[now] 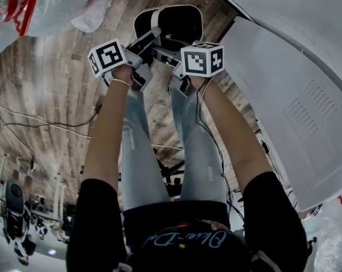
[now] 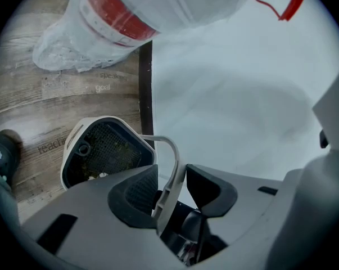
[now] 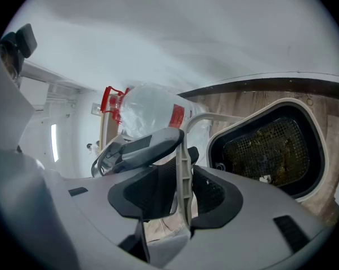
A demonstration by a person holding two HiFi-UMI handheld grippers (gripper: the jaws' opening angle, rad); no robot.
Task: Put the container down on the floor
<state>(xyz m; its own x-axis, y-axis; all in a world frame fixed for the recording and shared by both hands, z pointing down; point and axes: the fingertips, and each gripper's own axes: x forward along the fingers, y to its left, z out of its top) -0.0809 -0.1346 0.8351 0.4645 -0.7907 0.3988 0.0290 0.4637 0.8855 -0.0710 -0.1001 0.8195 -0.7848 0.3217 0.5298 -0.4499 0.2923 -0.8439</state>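
**Container on the floor, both my tongs spread around its handle**

Head view: the container [image 1: 171, 7] sits on the wooden floor [image 1: 57, 95], with my left gripper [image 1: 148, 41] and right gripper [image 1: 169, 55] at it. Left gripper view: the jaws stand apart, and the thin handle [image 2: 172, 167] is between them but not pinched. The black mesh [image 2: 110, 151] inside holds a few small crumbs. Right gripper view: the jaws are also spread and loose around the handle. I think it is best to pull both straight back, so that no pad hooks the handle and tips the container.
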